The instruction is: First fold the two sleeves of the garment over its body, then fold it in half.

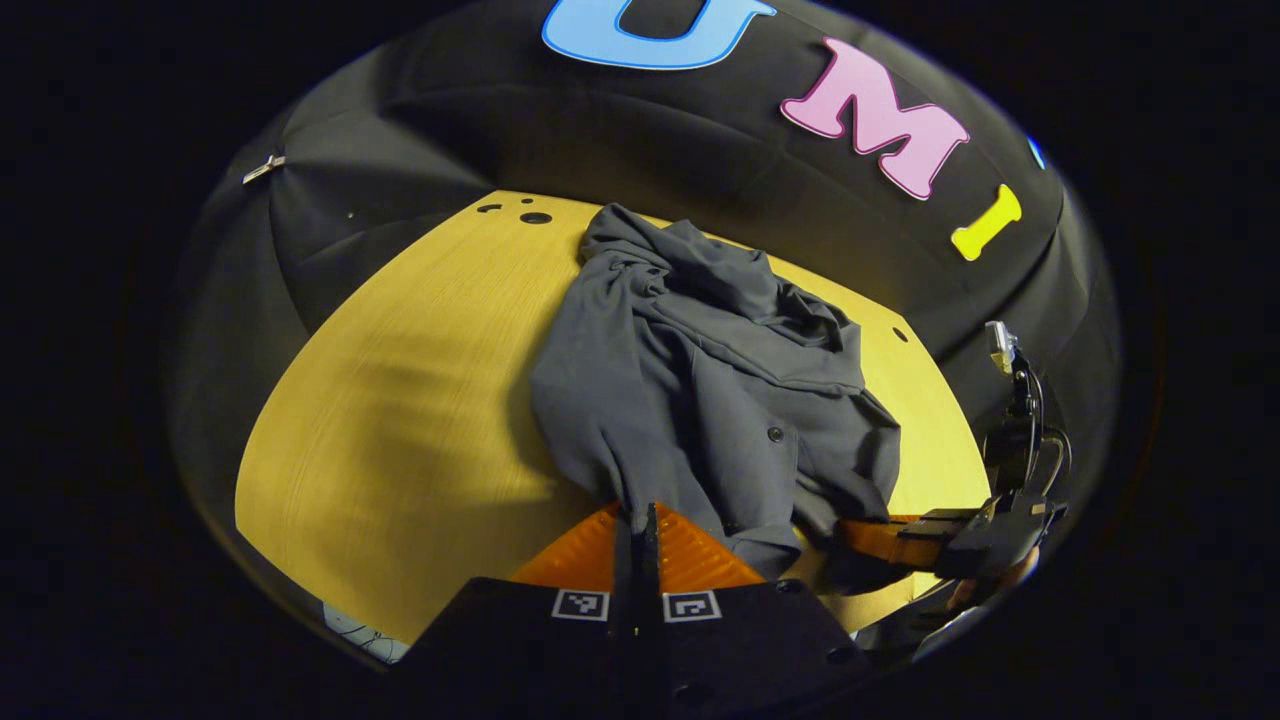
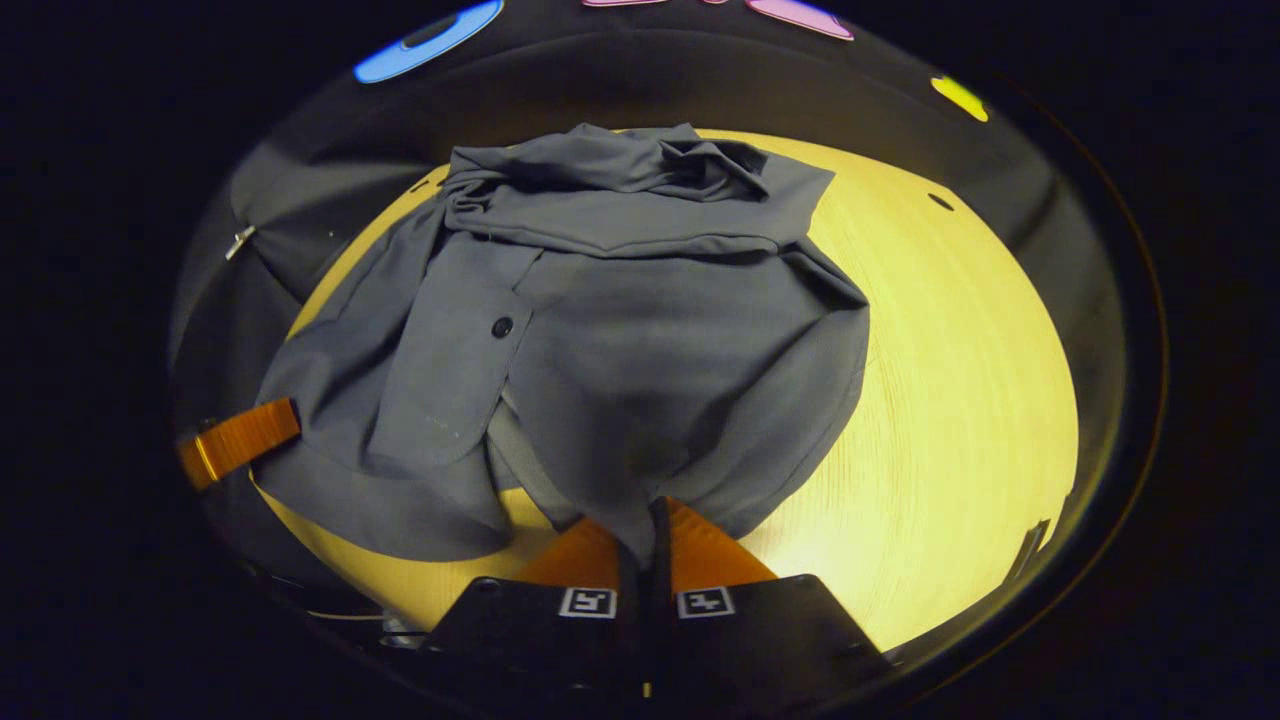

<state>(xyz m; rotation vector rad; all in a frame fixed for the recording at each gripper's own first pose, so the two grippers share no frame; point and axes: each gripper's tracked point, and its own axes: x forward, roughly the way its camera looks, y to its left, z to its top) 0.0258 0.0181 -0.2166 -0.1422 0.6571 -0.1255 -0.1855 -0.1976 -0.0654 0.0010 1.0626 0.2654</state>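
Lying on the yellow tabletop (image 1: 400, 400) is a dark grey garment (image 1: 700, 400), bunched and partly folded, with its crumpled collar end toward the black cloth wall (image 1: 400, 150) and its near hem drawn up toward both cameras. A small dark button (image 2: 502, 327) is seen on a flap laid across the garment's body.

In the left gripper view, the left gripper (image 1: 640, 520) is held at the garment's near edge, its orange fingers (image 1: 585, 555) pressed together with a fold of grey cloth pinched between them. Near the garment's right corner in this view, the right gripper (image 1: 850, 535) is seen, its orange finger reaching into the cloth and part of a hand behind it.

In the right gripper view, the right gripper (image 2: 645, 525) is closed on a gathered peak of the garment (image 2: 640, 350), the cloth pulled taut up from the tabletop (image 2: 950, 400) into the narrow gap between the fingers (image 2: 705, 550). An orange finger of the left gripper (image 2: 240, 440) is seen at the garment's left edge.
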